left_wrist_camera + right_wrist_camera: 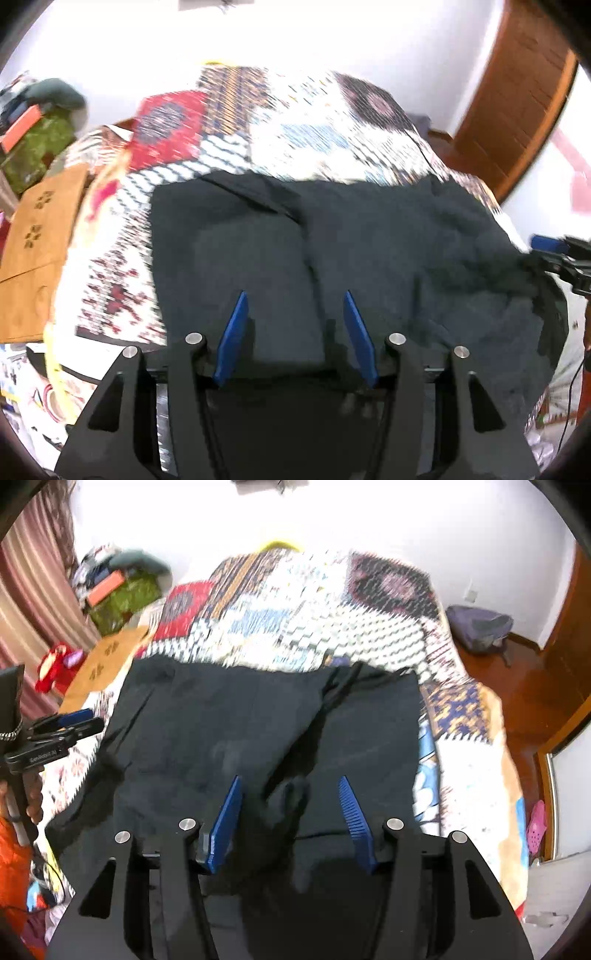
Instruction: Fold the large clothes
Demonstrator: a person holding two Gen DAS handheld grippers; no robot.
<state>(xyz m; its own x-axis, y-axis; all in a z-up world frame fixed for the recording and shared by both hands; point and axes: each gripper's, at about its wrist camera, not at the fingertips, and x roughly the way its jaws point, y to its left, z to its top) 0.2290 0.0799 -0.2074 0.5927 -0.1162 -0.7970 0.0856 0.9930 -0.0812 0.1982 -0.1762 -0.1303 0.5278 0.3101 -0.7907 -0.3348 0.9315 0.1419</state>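
Left wrist view
Left gripper (295, 295): blue fingers (232, 339) apart, nothing pinched between them.
Dark garment (369, 251): spread flat beneath and ahead of the fingers, one folded layer (251, 258) directly in front.
Patchwork quilt (295, 122): beyond the garment and to the left.
Wooden board (37, 236): far left of the fingers.

Right wrist view
Right gripper (291, 779): blue fingers (225, 827) apart, gripping nothing; cloth lies below them.
Dark garment (221, 716): under and ahead of the fingers, creased at centre.
Left gripper (70, 720): at left edge, beside the garment.
Wooden floor (517, 686): far right.
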